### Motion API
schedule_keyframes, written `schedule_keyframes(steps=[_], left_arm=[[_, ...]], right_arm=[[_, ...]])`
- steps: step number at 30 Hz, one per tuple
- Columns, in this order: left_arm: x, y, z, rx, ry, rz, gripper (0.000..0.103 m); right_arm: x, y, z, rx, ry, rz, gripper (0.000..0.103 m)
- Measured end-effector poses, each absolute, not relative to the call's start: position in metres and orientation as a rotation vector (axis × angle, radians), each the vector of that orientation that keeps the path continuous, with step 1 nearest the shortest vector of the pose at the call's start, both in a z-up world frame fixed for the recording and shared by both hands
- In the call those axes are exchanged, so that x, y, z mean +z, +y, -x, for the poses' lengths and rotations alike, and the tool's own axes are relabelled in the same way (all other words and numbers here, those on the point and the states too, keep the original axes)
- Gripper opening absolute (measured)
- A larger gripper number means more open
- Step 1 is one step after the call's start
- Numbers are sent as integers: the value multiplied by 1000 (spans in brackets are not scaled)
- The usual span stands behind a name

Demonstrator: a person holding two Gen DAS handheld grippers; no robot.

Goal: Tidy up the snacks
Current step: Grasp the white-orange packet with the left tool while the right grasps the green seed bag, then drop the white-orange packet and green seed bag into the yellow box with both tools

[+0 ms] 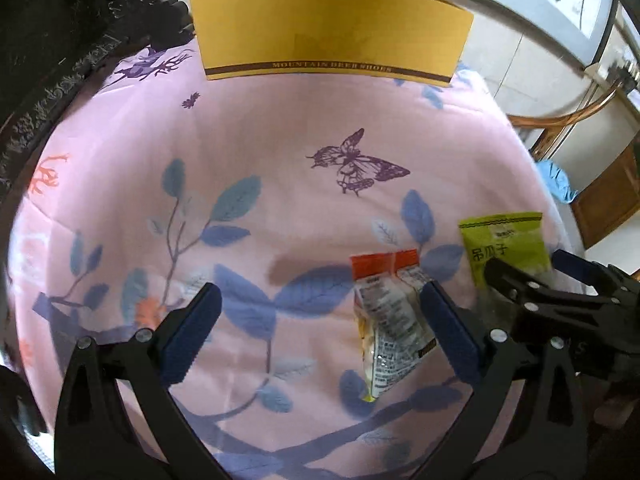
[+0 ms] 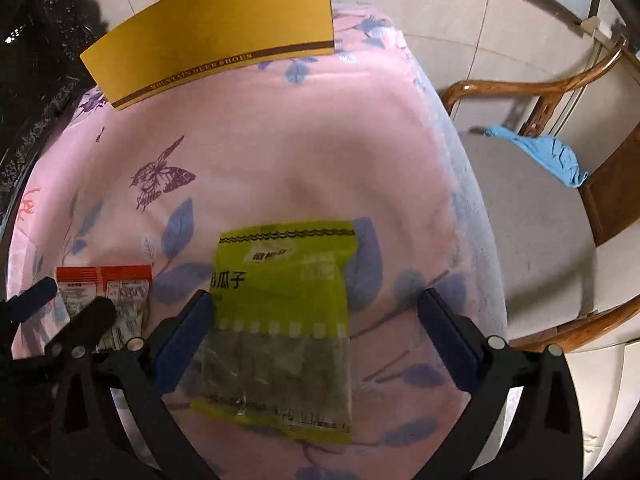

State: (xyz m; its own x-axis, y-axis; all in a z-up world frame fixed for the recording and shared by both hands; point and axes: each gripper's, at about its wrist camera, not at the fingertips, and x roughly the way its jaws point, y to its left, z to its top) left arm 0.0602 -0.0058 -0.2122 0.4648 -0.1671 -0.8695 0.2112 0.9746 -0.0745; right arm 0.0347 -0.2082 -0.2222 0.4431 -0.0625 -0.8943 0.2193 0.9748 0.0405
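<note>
Right wrist view: your right gripper (image 2: 316,320) hangs wide open around the green seed packet (image 2: 284,320), flat on the surface. It's light, crinkly and slippery; pinch a sealed edge. Left gripper (image 1: 320,320), also wide, has the orange-topped sachets (image 1: 390,312) by its right finger.

Pink cloth (image 1: 256,128) printed with blue leaves and a purple butterfly (image 1: 354,162), spread over the table. Wooden armchair (image 2: 532,92) with a pale seat, placed beside the table's right edge on a tiled floor (image 2: 420,4). Crumpled blue cloth (image 2: 548,156) laid on the chair seat. Dark patterned surface (image 1: 48,64) seen past the far left corner.
</note>
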Motion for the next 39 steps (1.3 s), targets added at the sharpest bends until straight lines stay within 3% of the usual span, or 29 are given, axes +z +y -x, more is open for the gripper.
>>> schedule_keyframes(steps=[4,8,11,14,16,20,23,24,29,39], left_arm=[[-211,-12,-51,-308,1162,-14,101],[-198,-16,-40,-356,1067,-64,101],[-213,-13,-47,-281,1101,-183,101],[-224,1,-55,-250,1173,-74,101],[-229,0,-56,-249,1185,-73,101],[-227,-1,-58,-268,1159,-65,100],[-227,-3,-62,-252,1161,-91,75],[-225,-7,-63,-258,1161,-110,62],[-208,0,-69,-302,1157,-37,59],[-89,8,-110,-284,855,-43,60]], right_arm=[[-213,-219,-30,-145,1124,-256,102],[-210,-227,-36,-30,1129,-351,102],[-217,-202,-60,27,1168,-186,102],[-227,-173,-65,-7,1181,81,102],[-224,-172,-50,-83,1124,79,102],[-220,-177,-19,-151,1047,-27,75],[-217,-171,-14,-156,1079,-37,71],[-216,-172,-13,-152,1090,-50,71],[-193,-177,-4,-146,1062,-150,71],[-85,-188,-41,-56,803,-203,71]])
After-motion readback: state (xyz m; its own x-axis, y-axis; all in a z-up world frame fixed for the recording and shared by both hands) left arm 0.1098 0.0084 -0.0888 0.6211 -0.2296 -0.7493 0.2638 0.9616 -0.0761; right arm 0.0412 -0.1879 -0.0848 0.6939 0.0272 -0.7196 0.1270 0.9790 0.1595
